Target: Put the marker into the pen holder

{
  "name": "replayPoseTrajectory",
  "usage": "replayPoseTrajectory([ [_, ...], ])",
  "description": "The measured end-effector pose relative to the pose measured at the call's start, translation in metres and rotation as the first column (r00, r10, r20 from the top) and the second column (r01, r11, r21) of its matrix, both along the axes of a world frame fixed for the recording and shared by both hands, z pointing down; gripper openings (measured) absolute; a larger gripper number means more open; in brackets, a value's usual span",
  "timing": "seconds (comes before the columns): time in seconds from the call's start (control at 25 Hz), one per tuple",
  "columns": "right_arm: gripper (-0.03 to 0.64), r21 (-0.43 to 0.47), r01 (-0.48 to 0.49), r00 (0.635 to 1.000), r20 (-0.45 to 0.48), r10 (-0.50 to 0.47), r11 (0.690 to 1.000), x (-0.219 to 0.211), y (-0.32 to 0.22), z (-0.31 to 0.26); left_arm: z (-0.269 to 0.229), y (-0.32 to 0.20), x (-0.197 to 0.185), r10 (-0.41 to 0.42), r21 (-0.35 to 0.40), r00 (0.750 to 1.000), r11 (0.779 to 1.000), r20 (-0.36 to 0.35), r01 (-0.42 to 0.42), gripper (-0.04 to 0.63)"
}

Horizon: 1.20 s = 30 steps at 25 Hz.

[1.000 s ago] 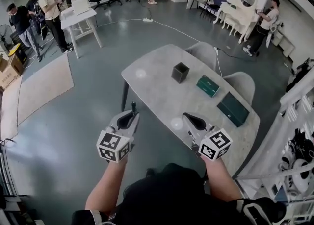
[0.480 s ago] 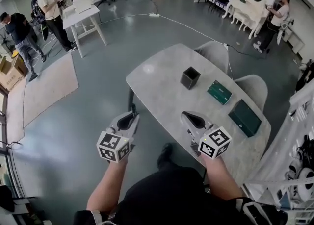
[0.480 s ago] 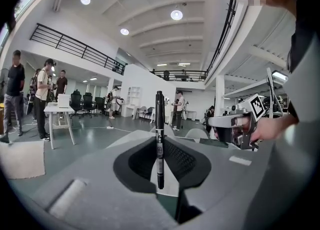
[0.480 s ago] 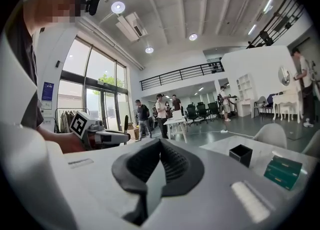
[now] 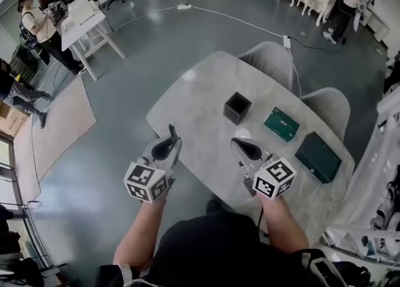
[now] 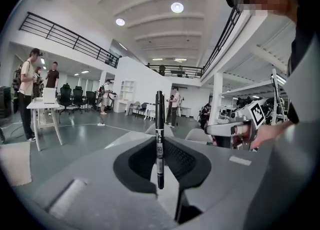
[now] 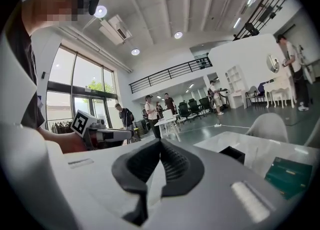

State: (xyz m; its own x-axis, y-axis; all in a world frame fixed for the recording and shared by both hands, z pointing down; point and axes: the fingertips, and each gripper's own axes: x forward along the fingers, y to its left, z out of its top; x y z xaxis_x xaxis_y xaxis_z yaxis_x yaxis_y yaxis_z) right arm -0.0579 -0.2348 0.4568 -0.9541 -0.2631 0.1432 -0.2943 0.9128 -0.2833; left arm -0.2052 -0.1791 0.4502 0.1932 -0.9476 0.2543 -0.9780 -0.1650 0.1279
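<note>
One black marker [image 6: 159, 134] pinched upright, low on its barrel, in the left tongs [image 6: 160, 159]. Looks light, stiff and a bit slick, so probably safest gripped mid-barrel. Right tongs [image 7: 159, 166] pressed together on nothing. Black pen holder [image 5: 237, 107] on the bench [image 5: 200, 98], ahead and right of the left tongs.

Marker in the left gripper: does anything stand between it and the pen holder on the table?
Nothing visible does. The left gripper holds the marker upright near the edge of the table, and only bare tabletop lies between it and the open pen holder. The two green boxes sit beyond the holder, off that path.
</note>
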Motion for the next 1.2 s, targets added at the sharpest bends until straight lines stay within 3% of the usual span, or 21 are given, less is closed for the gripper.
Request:
replayPoseTrajectory([
  [0.24, 0.003, -0.012, -0.020, 1.000, -0.020, 0.020, 1.000, -0.006, -0.042, 0.009, 0.010, -0.059, 0.006, 0.071, -0.028, 0.998, 0.997, -0.003, -0.071, 0.052],
  [0.52, 0.003, -0.042, -0.110, 0.992, -0.063, 0.108, 0.993, -0.009, -0.070, 0.020, 0.018, -0.114, 0.006, 0.180, -0.024, 0.983, 0.983, -0.023, -0.180, 0.052],
  [0.96, 0.003, -0.037, -0.226, 0.968, -0.122, 0.220, 0.973, -0.019, -0.103, 0.018, 0.022, -0.201, 0.016, 0.364, 0.005, 0.930, 0.931, -0.042, -0.364, 0.052],
  [1.2, 0.003, -0.058, -0.283, 0.951, -0.146, 0.272, 0.957, -0.013, -0.121, 0.032, 0.032, -0.240, 0.029, 0.421, 0.013, 0.901, 0.906, -0.103, -0.422, 0.052],
])
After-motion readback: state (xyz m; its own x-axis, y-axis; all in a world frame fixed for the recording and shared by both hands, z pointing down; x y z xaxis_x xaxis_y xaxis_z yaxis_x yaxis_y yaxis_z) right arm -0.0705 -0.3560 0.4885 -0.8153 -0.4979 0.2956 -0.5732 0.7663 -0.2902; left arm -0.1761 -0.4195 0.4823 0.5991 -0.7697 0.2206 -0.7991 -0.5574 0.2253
